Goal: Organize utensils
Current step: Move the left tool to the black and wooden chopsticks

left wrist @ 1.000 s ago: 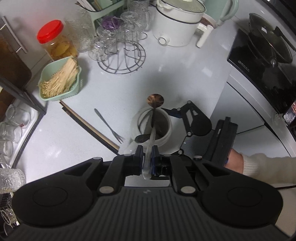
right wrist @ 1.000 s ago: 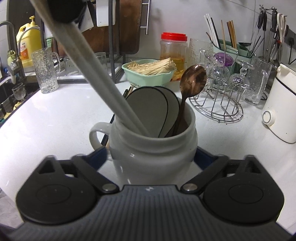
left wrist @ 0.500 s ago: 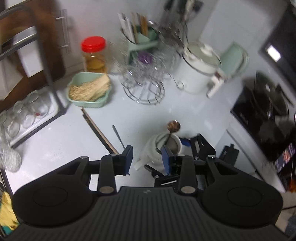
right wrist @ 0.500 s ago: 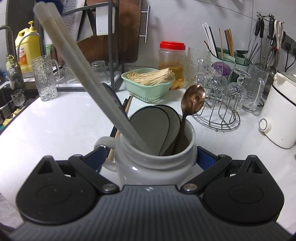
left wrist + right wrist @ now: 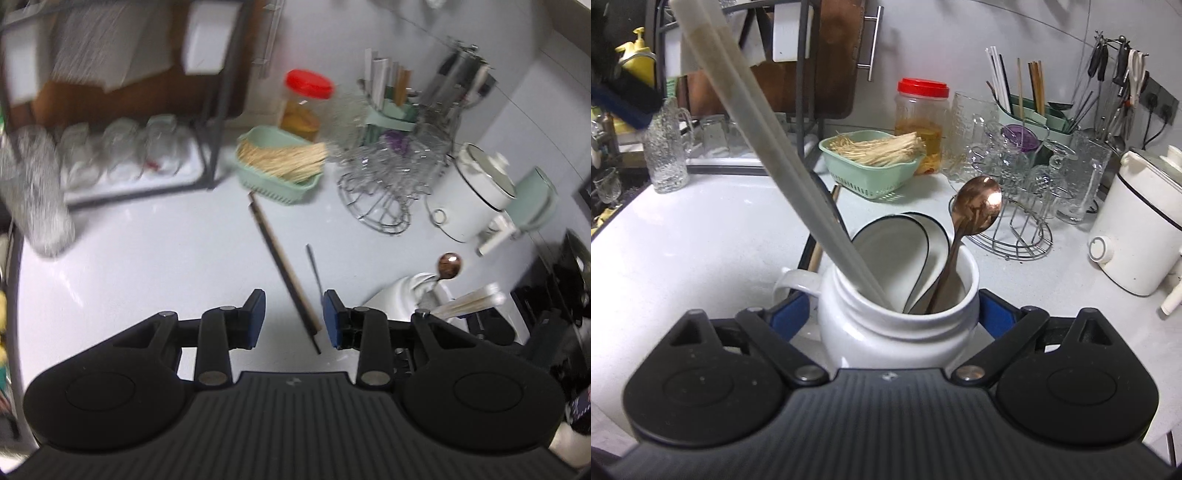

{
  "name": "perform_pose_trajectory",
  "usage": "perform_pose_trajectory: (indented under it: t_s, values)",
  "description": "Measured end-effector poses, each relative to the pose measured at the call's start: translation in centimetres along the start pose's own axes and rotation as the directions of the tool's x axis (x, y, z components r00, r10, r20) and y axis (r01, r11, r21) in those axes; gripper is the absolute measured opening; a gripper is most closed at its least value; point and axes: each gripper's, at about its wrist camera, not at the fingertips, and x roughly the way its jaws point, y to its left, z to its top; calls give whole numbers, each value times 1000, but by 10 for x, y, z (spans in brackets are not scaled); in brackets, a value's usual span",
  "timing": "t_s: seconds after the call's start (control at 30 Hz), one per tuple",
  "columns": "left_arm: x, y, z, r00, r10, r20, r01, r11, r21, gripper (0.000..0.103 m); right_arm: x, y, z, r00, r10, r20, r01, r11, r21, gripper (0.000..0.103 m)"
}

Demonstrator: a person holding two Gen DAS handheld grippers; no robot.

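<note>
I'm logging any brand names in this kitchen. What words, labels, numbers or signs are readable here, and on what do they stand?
None can be read.
Yellow bottle: label, if any, not legible.
Red-lidded jar: no readable label.
White cooker: a round dial, no legible marks.
Dark screen: blurred coloured marks, unreadable.

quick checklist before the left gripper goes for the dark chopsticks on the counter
1. left gripper empty, jaws apart: ok
2. dark chopsticks lie free on the counter, tips between the jaws: ok
3. fork lies close beside them, may get caught: not ok
4. white jar upright, room inside: ok
5. right gripper jaws closing around the jar, firm grip: cannot tell
6. view sharp enough to aim: not ok, blurred
</note>
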Motion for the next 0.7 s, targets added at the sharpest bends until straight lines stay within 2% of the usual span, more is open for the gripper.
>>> perform_pose_trajectory:
  t_s: [0.07,0.27,0.43,0.6,0.7]
  values:
    - [11,9,-10,1000,-13,-12,13,999,-38,39,2,2,1,1000,-24,-19,24,1000,-2,93]
    - [44,23,-33,997,-41,-58,36,996,-76,39,4,3,5,998,-44,-47,45,999,3,93]
    - [74,22,-47,993,-76,-90,68,994,-84,39,6,3,9,995,-61,-73,62,998,11,93]
    - [100,15,-52,988,-126,-91,117,988,-103,38,3,-2,6,993,-79,-85,81,997,20,93]
    - [113,11,-50,980,-179,-90,164,975,-152,38,-1,-9,2,993,-82,-87,84,996,22,93]
